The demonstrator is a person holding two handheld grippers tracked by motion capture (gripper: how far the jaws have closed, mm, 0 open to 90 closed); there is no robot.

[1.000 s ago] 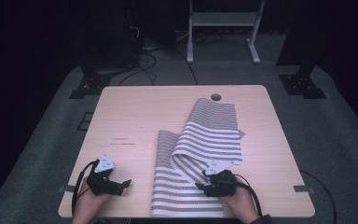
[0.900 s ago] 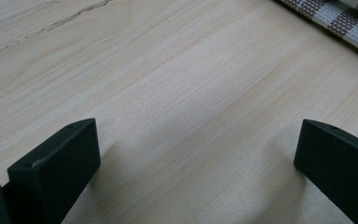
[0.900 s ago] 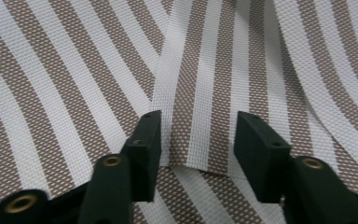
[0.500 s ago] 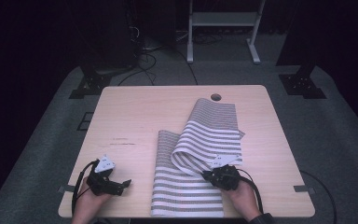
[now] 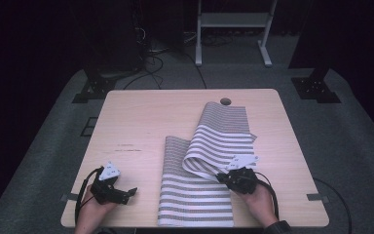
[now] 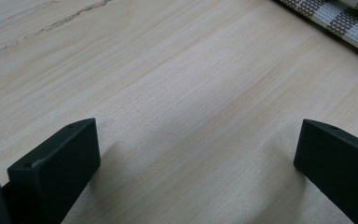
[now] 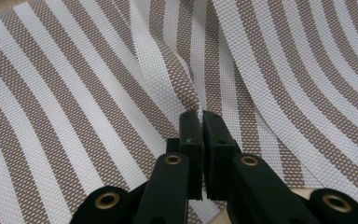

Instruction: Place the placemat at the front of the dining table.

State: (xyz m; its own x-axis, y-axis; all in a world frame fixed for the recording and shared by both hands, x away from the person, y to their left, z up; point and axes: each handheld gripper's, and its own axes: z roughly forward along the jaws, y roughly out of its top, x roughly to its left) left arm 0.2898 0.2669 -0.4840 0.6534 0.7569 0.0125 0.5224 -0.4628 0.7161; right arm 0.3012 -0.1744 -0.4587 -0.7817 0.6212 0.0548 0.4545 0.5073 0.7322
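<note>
A brown-and-white striped mesh mat [image 5: 209, 146] lies on the right half of the wooden table [image 5: 146, 122], its far part folded back over the near part in a loose curl. My right gripper [image 5: 221, 178] is at the mat's near right side, shut on a pinched fold of the mat [image 7: 172, 79]. In the right gripper view the jaws of the right gripper [image 7: 200, 116] stand pressed together with the mesh between them. My left gripper [image 5: 130, 192] rests open on bare wood at the near left. Between its wide jaws the left gripper [image 6: 196, 163] holds nothing, and the mat's edge [image 6: 335, 18] lies beyond.
A round cable hole [image 5: 225, 102] sits near the table's far edge, just beyond the mat. Bare wood spreads over the table's left half. Dark floor with cables and a metal stand [image 5: 231, 29] lies behind the table.
The right gripper has shifted a little away from the near edge and now grips a fold of the mat. The left gripper has stayed still.
</note>
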